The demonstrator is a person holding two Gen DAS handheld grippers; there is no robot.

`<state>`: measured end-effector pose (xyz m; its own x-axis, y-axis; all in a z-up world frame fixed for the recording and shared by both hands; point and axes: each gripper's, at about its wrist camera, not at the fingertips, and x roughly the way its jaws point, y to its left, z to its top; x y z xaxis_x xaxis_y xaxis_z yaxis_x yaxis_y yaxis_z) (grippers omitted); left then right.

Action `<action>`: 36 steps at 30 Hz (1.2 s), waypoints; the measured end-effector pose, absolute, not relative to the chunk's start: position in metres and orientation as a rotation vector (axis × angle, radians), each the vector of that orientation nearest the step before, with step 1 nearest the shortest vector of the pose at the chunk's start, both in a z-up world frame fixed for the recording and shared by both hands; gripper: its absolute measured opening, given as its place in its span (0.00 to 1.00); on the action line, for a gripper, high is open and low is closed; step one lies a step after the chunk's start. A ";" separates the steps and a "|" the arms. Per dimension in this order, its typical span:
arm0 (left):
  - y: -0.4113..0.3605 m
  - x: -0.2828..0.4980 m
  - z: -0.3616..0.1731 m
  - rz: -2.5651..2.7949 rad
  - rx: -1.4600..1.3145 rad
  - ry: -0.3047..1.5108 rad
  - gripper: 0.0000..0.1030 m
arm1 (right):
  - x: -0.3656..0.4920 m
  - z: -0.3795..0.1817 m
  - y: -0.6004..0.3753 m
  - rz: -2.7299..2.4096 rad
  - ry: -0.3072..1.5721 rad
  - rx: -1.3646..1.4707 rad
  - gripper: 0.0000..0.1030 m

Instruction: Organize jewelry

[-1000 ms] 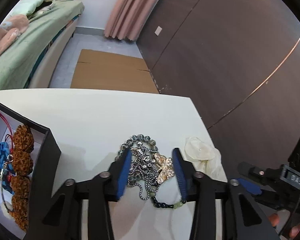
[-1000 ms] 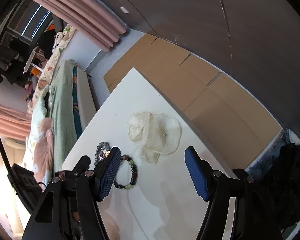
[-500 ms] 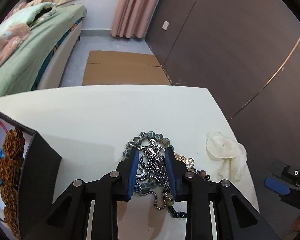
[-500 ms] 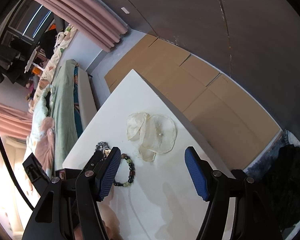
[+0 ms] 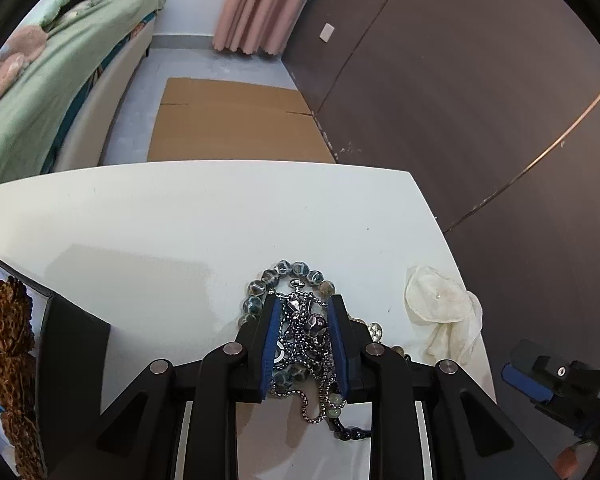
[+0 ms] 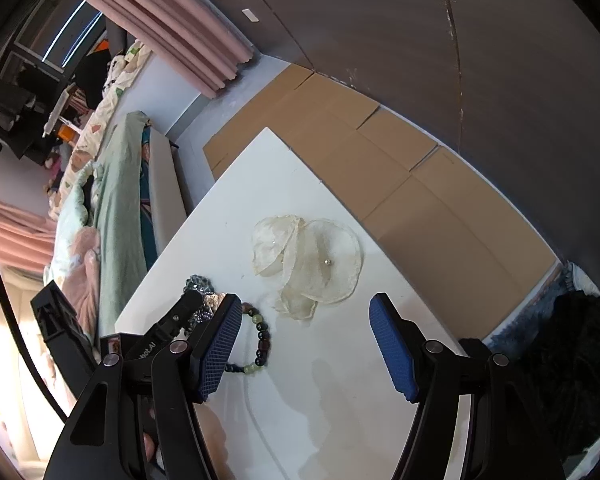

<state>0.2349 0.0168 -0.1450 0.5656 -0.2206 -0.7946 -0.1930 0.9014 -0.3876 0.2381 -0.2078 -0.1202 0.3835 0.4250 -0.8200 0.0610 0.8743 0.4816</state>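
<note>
Blue-padded fingers of the left claw are pressed narrowly around a tangle of silver chain, which is gripped between the pads on the white counter. Around the chain a bracelet of grey-blue beads is curled, its far arc showing just beyond the fingertips, and a strand of dark and green beads trails out beside the claw toward the near edge. To the right of this pile, a little apart, cream gauzy fabric flowers are laid flat near the counter's edge. The right claw is held above the counter with its jaws spread wide and nothing between them; the beaded strand is seen just beside its left pad. At the far left, an open black box with a pale lining is seen, and in it a string of rough brown seed beads and something blue. Beyond the counter, flattened cardboard is spread on the floor, with a bed under a green cover and pink curtains behind.
</note>
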 end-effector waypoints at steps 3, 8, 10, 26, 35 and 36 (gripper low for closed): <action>0.008 0.235 -0.143 -0.001 -0.407 0.980 0.25 | 0.238 -0.121 -0.204 0.242 1.167 0.476 0.65; 0.003 0.234 -0.143 -0.008 -0.363 0.974 0.25 | 0.236 -0.122 -0.200 0.242 1.169 0.465 0.65; 0.005 0.234 -0.143 -0.021 -0.369 0.972 0.21 | 0.236 -0.123 -0.201 0.239 1.169 0.466 0.65; 0.020 0.205 -0.091 -0.068 -0.475 0.836 0.00 | 0.244 -0.126 -0.214 0.223 1.158 0.504 0.65; 0.027 0.179 -0.061 -0.076 -0.472 0.771 0.00 | 0.259 -0.139 -0.195 0.199 1.185 0.486 0.65; 0.027 0.176 -0.055 -0.077 -0.470 0.762 0.00 | 0.260 -0.141 -0.191 0.199 1.189 0.482 0.61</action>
<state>0.1756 0.0274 -0.0550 0.7262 -0.2343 -0.6463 -0.1003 0.8940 -0.4367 0.2600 -0.1913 -0.1407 0.3696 0.3963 -0.8404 0.1011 0.8819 0.4604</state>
